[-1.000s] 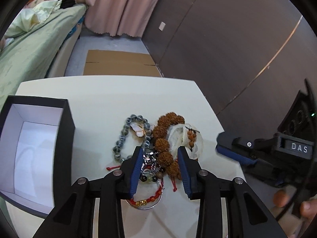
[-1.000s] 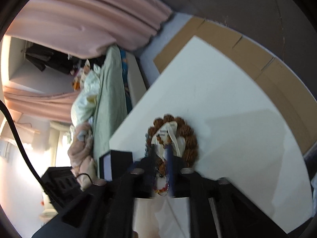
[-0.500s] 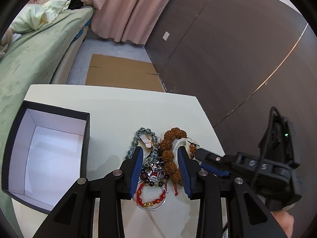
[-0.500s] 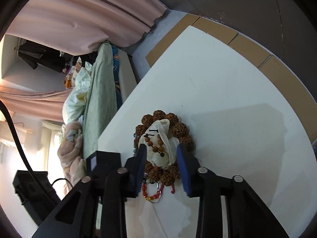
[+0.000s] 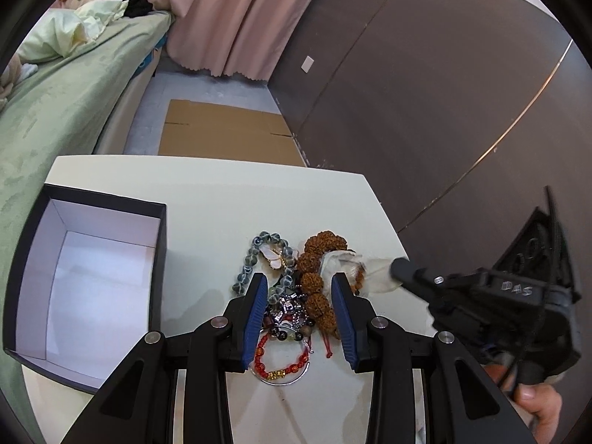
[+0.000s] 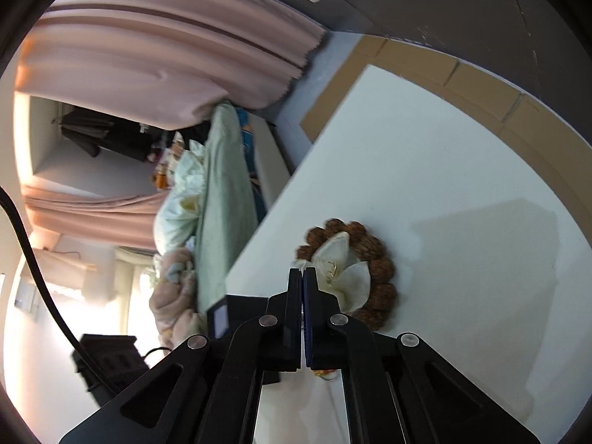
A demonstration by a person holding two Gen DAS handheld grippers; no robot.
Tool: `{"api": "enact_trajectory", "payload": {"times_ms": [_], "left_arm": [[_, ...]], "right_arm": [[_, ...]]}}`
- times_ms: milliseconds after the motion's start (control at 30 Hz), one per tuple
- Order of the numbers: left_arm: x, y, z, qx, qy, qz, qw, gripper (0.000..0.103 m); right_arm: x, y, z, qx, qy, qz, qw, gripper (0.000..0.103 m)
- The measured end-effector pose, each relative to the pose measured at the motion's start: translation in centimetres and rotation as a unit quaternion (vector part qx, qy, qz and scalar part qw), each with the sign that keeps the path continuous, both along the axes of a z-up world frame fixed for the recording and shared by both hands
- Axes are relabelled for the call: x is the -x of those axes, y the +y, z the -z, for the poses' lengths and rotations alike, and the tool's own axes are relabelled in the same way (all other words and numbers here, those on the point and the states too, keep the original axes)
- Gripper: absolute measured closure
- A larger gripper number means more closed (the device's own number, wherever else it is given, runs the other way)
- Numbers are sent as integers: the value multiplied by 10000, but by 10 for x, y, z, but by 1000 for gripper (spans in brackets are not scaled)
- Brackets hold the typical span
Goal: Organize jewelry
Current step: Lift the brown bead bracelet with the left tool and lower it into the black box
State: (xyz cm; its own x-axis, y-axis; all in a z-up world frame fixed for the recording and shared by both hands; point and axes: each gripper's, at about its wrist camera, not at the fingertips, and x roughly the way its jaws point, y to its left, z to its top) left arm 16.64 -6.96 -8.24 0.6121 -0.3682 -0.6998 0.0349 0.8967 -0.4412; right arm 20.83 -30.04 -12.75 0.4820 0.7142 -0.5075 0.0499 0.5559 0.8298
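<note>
A pile of jewelry lies on the white table (image 5: 222,203): a big brown seed-bead bracelet (image 5: 314,259), a grey bead bracelet (image 5: 246,262), a red bead bracelet (image 5: 281,366) and dark beads with silver chain. A clear plastic bag (image 5: 373,273) with a small bead bracelet inside rests on the brown one. My left gripper (image 5: 299,277) hovers open above the pile, gripping nothing. My right gripper (image 5: 396,266) comes in from the right. Its jaws are closing flat together on the bag's edge (image 6: 347,277), as the right wrist view shows at the gripper tips (image 6: 303,272).
An open black box (image 5: 162,259) with a white inside stands left of the pile. A bed with green bedding (image 5: 55,111) runs along the left, flat cardboard (image 5: 225,137) lies on the floor beyond the table, and a dark wall (image 5: 407,111) stands on the right.
My right gripper's jaws went from open around the bag to shut on its edge. In the left wrist view the right gripper came in to the bag. The left gripper kept still.
</note>
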Motion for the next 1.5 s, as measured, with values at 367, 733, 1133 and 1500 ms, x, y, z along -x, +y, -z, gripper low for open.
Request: {"api": "enact_trajectory", "payload": {"times_ms": [367, 733, 1133, 1500], "left_arm": [[-12, -31, 18, -177, 141, 270, 9994, 66], [-17, -46, 33, -518, 135, 217, 9983, 75], [-2, -42, 10, -415, -178, 248, 9987, 84], [24, -20, -30, -47, -650, 226, 9976, 84]], "right_arm": [[19, -29, -30, -471, -566, 274, 9969, 101], [27, -50, -52, -735, -1049, 417, 9909, 101], [30, -47, -58, -565, -989, 364, 9928, 101], [33, -37, -55, -454, -1020, 257, 9934, 100]]}}
